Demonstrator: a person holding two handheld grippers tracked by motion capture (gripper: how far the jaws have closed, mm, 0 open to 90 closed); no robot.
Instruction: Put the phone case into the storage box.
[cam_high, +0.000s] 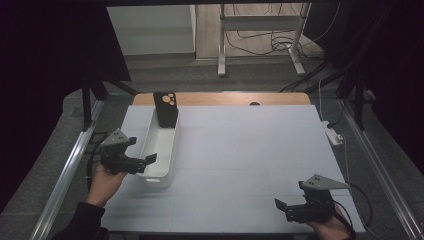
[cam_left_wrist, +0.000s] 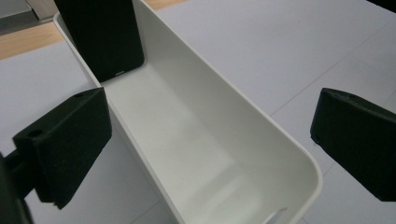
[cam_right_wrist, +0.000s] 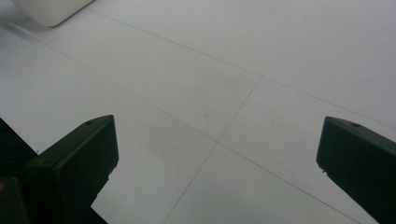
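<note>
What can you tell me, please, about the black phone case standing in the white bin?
The phone case is matte black, seemingly soft plastic, with round camera cut-outs near its top. It stands upright on its short edge at the far end of the white bin, leaning against the end wall, its top above the rim. Neither gripper touches it.

Your high view looks forward and down over the whole white table (cam_high: 240, 150), your left gripper view sits close above the white bin (cam_left_wrist: 196, 140), shared with the high view (cam_high: 161, 145), your right gripper view skims low over bare tabletop (cam_right_wrist: 224, 93), bin corner (cam_right_wrist: 46, 9) at its edge.
</note>
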